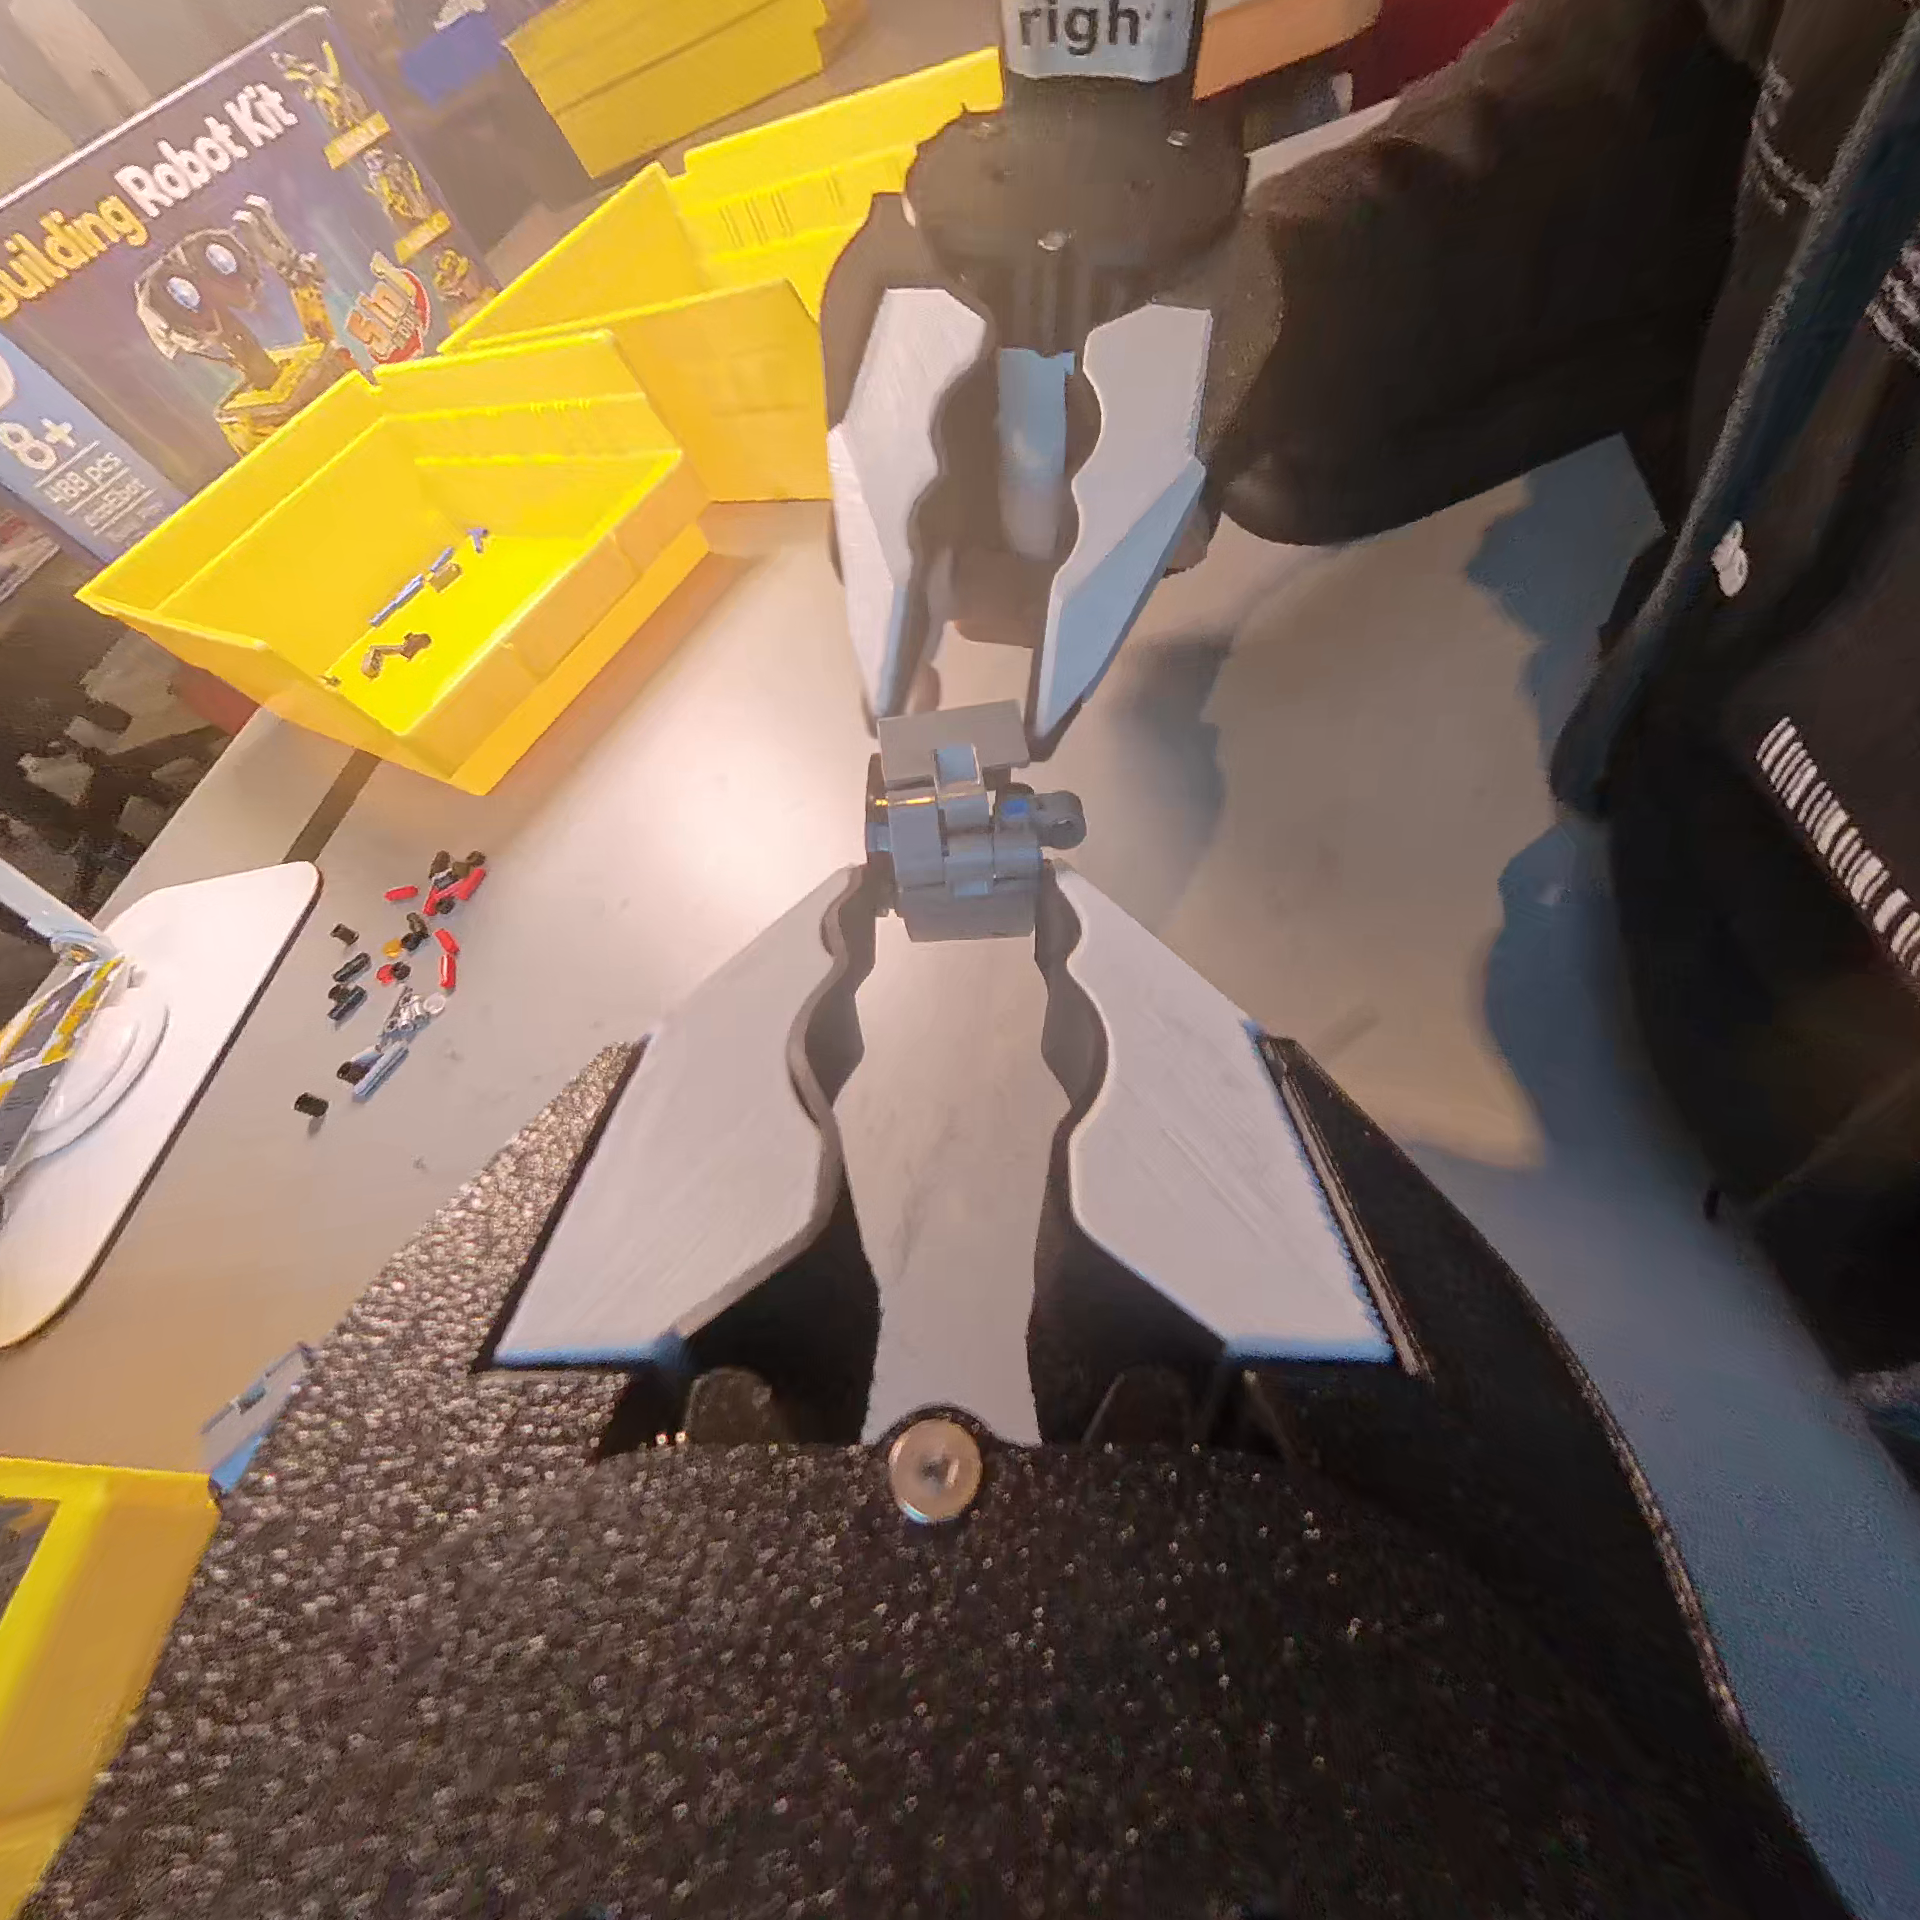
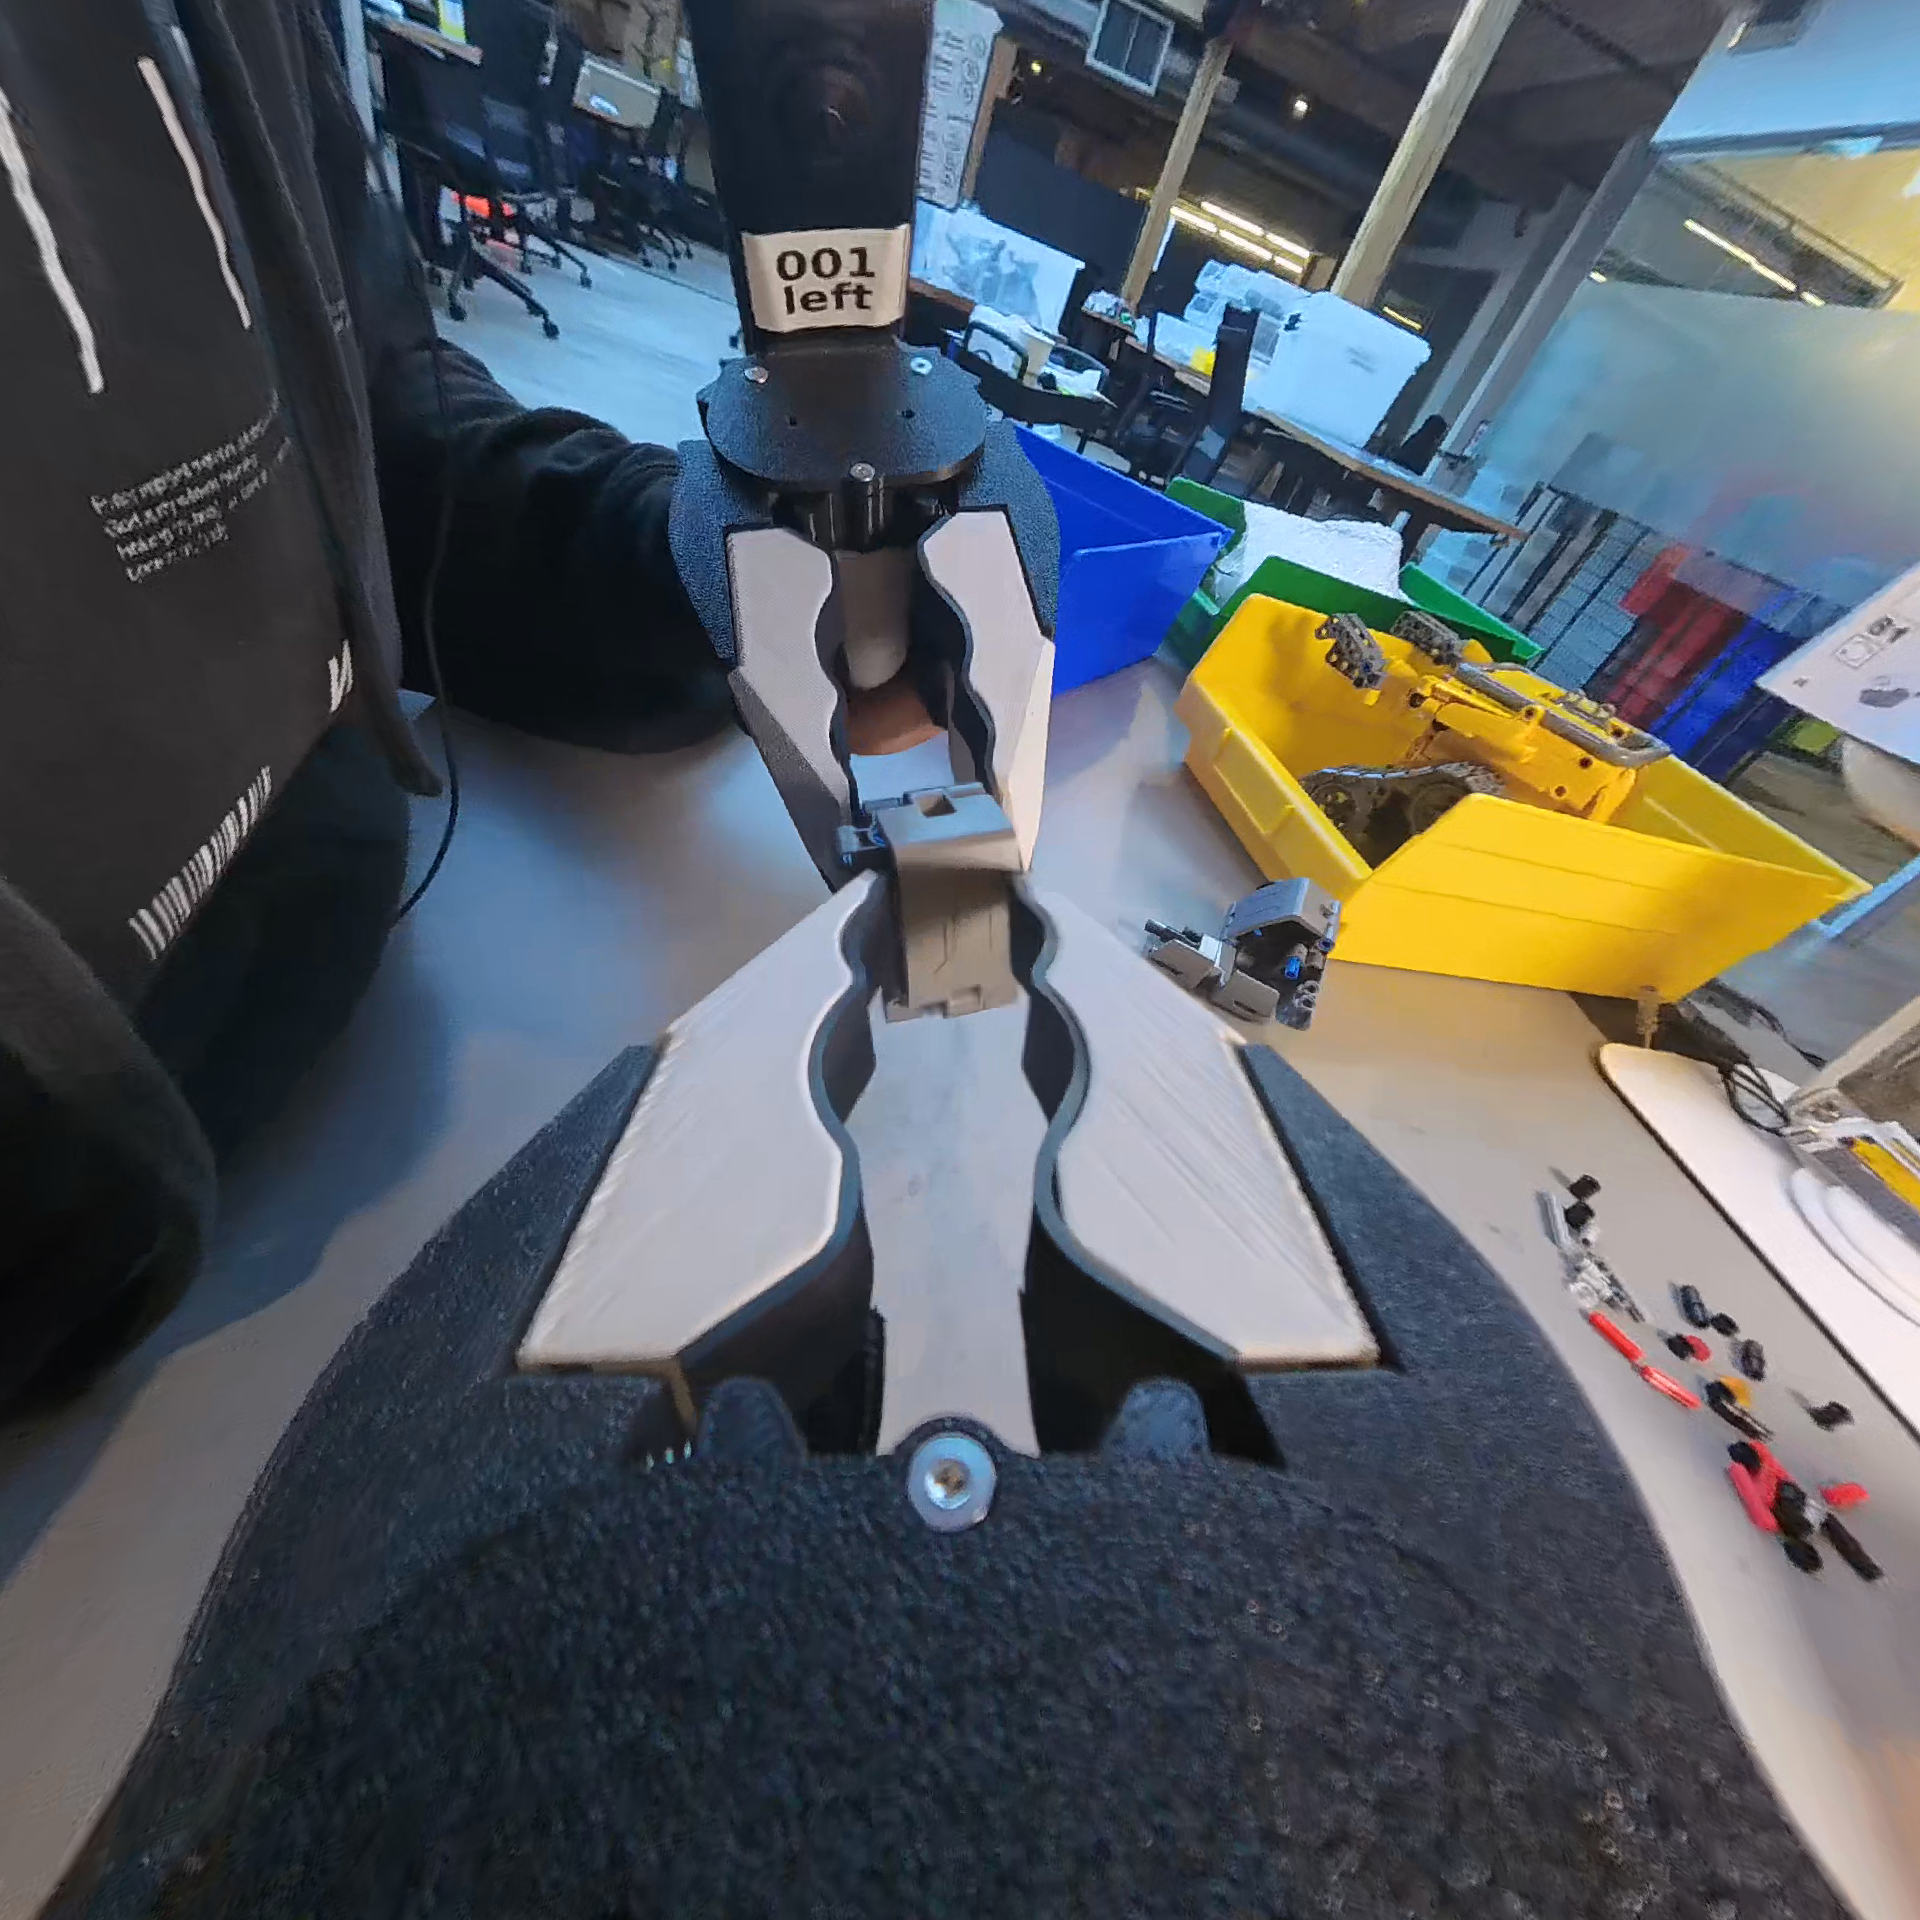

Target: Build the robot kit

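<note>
Two claws, one grey block piece held between them above the bench.

Left wrist view: the left claw (image 1: pixel 956 904) is clenched on the near end of the block piece (image 1: pixel 961 831); the right claw (image 1: pixel 951 717) meets its far end from straight ahead, the piece's long axis running between them. Yellow bin (image 1: pixel 343 582) and loose pins (image 1: pixel 405 966) lie left.
Right wrist view: the right claw (image 2: pixel 951 914) grips the piece (image 2: pixel 951 883); the left claw (image 2: pixel 930 821) clamps the opposite end. A second grey piece (image 2: pixel 1247 951) sits right, near a yellow bin (image 2: pixel 1538 904).
</note>
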`<action>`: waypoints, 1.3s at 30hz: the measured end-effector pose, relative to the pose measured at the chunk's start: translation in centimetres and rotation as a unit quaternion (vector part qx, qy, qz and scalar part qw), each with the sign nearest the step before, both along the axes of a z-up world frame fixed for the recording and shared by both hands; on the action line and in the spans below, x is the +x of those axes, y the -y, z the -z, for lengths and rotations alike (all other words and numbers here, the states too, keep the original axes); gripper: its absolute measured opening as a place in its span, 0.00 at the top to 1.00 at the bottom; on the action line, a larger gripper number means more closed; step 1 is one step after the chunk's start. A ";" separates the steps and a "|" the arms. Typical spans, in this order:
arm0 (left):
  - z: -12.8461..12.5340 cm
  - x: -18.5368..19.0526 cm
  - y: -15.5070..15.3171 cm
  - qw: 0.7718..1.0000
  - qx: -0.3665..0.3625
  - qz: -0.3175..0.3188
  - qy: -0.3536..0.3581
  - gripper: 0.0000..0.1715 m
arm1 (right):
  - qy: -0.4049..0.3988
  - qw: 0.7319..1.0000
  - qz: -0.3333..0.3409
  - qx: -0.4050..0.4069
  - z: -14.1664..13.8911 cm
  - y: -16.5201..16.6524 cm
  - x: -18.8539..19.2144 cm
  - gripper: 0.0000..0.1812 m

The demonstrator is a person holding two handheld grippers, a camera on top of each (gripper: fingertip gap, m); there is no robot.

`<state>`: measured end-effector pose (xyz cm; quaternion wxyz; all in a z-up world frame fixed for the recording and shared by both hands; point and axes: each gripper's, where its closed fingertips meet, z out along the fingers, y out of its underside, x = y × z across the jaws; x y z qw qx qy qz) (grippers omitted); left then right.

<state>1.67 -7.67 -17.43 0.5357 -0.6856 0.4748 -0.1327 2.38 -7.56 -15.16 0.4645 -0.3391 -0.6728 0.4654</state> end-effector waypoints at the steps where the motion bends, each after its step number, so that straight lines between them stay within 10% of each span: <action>1: 0.2 0.2 0.1 1.000 0.002 0.003 -0.007 0.82 | 0.000 1.000 -0.004 0.011 -0.1 0.2 0.0 0.86; 27: 0.6 -0.6 -0.8 0.995 -0.070 -0.048 0.044 0.83 | -0.001 0.992 0.103 0.080 0.4 -0.5 -1.3 0.89; 39: -1.1 0.1 0.4 0.981 -0.097 0.024 0.168 0.81 | 0.001 0.990 0.017 -0.141 -0.8 -0.4 -1.0 0.88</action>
